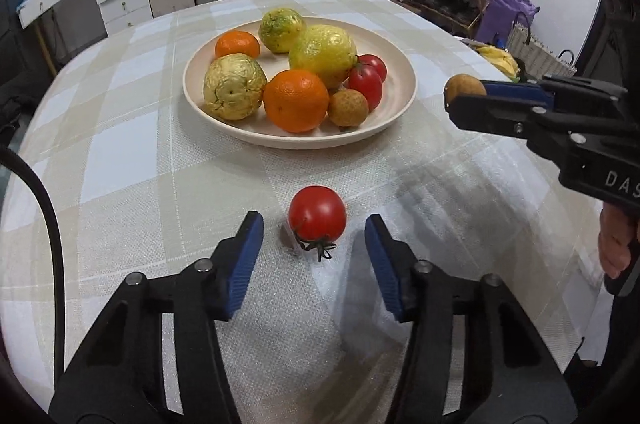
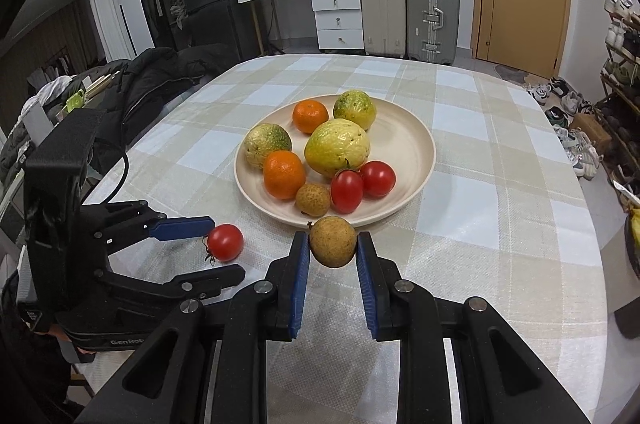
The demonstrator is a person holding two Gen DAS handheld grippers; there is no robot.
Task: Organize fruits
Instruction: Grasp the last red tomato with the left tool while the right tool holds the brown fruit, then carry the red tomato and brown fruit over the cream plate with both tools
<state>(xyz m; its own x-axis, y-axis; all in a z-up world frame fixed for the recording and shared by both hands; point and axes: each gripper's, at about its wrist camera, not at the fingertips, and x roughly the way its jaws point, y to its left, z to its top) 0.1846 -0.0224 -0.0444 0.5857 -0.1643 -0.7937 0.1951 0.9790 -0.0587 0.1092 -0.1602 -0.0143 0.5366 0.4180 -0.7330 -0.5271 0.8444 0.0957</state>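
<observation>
Your left gripper (image 1: 314,256) stands open around the tomato (image 1: 317,213) on the near desk (image 1: 120,163), pads not touching, ready to pinch. Your right gripper (image 2: 333,244) clamps a longan (image 2: 333,241) aloft near the plate (image 2: 412,143), probably for dropping in.

Plate (image 2: 416,159): cream, round, shallow, mid-table on checked cloth. Holds 2 oranges (image 2: 284,173), 1 big yellow fruit (image 2: 337,147), 2 green-yellow mottled fruits (image 2: 267,143), 2 tomatoes (image 2: 378,178) touching at near rim, 1 small brown fruit (image 2: 313,199) beside them.
Loose tomato (image 1: 317,212): red, stem toward cam, on cloth, near side of plate, apart from it.
Longan (image 2: 333,242): small, tan, rough skin, stem stub at top; off the table, just in front of plate rim.
</observation>
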